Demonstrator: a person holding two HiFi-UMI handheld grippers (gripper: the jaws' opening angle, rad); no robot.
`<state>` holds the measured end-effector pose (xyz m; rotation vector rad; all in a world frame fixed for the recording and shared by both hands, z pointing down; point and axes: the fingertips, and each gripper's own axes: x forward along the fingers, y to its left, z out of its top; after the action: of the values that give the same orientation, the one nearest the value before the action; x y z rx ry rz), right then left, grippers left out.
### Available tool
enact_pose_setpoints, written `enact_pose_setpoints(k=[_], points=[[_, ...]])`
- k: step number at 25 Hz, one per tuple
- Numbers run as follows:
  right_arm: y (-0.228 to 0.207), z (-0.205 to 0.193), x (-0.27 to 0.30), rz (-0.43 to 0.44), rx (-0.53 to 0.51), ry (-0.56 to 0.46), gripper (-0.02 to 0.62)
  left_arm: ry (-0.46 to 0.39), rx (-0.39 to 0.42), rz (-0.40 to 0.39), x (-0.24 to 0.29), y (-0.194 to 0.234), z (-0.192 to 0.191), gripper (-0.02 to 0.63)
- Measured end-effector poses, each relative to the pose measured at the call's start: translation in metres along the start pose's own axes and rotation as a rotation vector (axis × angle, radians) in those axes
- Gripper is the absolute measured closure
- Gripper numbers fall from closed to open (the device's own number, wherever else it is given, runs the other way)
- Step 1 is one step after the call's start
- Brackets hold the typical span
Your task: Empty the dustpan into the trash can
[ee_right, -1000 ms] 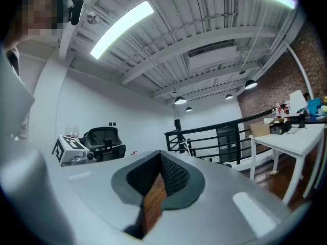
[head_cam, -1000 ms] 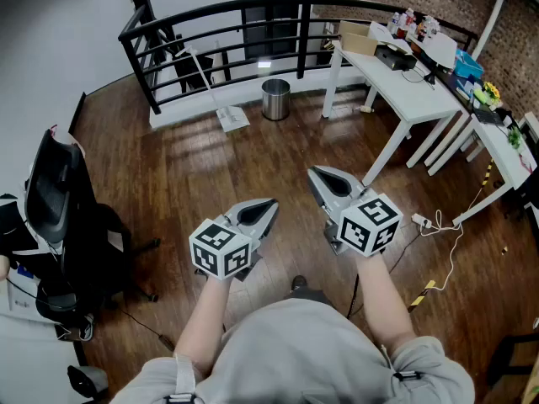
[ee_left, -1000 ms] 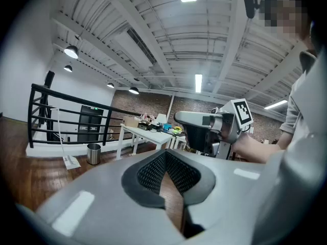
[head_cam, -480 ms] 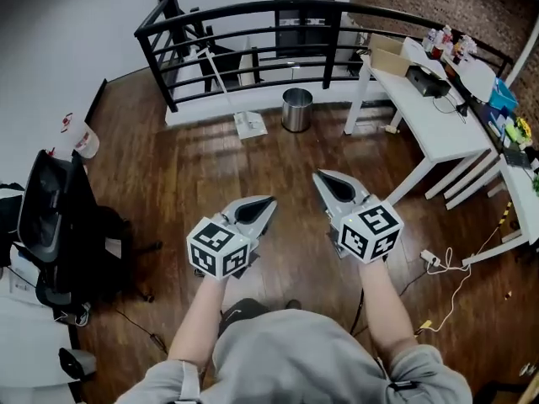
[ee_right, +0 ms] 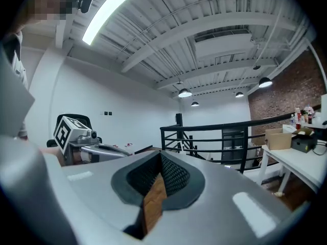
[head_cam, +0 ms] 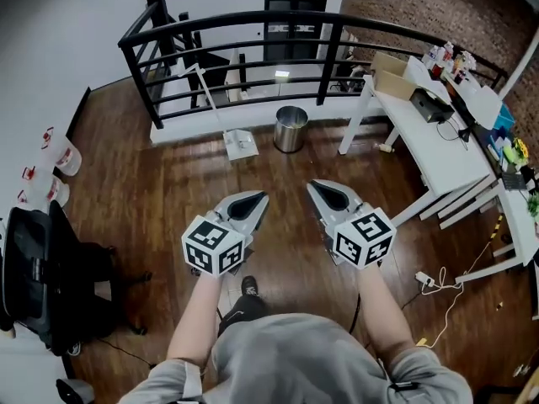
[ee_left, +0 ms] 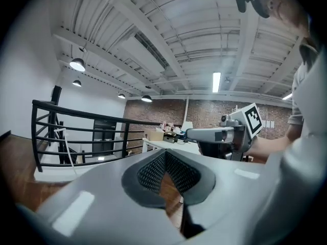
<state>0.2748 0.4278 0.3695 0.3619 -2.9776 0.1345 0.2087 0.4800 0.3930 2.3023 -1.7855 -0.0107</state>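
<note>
A round metal trash can (head_cam: 290, 129) stands on the wood floor by the black railing. Just left of it a white long-handled dustpan (head_cam: 240, 144) rests on the floor, its thin handle leaning up against the rail. Both are well ahead of my grippers. My left gripper (head_cam: 253, 198) and right gripper (head_cam: 317, 188) are held side by side at waist height, pointing towards the can, both shut with nothing in them. In the left gripper view the jaws (ee_left: 164, 154) meet, and the right gripper (ee_left: 225, 134) shows beside them. The right gripper view shows its jaws (ee_right: 160, 160) shut too.
A curved black railing (head_cam: 253, 23) closes off the far side. White desks (head_cam: 438, 150) loaded with boxes and gear line the right, with a cable (head_cam: 446, 276) on the floor below. A black office chair (head_cam: 42, 276) stands at the left, and water jugs (head_cam: 55, 162) beyond it.
The whole view has shifted forward: the trash can and dustpan sit lower and nearer, and the office chair has slid to the lower left. Both grippers stay shut and side by side.
</note>
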Motion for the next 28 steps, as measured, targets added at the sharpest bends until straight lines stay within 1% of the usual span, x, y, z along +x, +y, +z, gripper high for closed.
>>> enact_pose_setpoints(k=[3, 7, 11, 15, 18, 23, 26, 28], points=[[-0.021, 0.014, 0.045, -0.025, -0.002, 0.02, 0.597, -0.012, -0.025, -0.017, 0.021, 0.049, 0.016, 0.601], [-0.037, 0.024, 0.106, -0.045, -0.012, 0.041, 0.597, -0.002, -0.051, -0.023, 0.039, 0.12, 0.023, 0.601], [-0.061, 0.022, 0.162, -0.048, 0.0, 0.065, 0.597, 0.001, -0.079, -0.026, 0.062, 0.181, 0.03, 0.601], [-0.093, 0.019, 0.217, -0.035, 0.023, 0.077, 0.597, 0.009, -0.09, 0.001, 0.092, 0.24, 0.033, 0.601], [-0.127, 0.021, 0.262, -0.018, 0.033, 0.071, 0.597, 0.011, -0.087, 0.041, 0.12, 0.29, 0.035, 0.601], [-0.191, 0.034, 0.347, 0.035, 0.047, 0.061, 0.597, -0.004, -0.077, 0.149, 0.177, 0.381, 0.051, 0.601], [-0.22, 0.049, 0.393, 0.078, 0.026, 0.051, 0.597, -0.015, -0.071, 0.214, 0.206, 0.434, 0.061, 0.601], [-0.242, 0.057, 0.424, 0.092, 0.013, 0.052, 0.597, -0.033, -0.073, 0.261, 0.224, 0.469, 0.068, 0.601]])
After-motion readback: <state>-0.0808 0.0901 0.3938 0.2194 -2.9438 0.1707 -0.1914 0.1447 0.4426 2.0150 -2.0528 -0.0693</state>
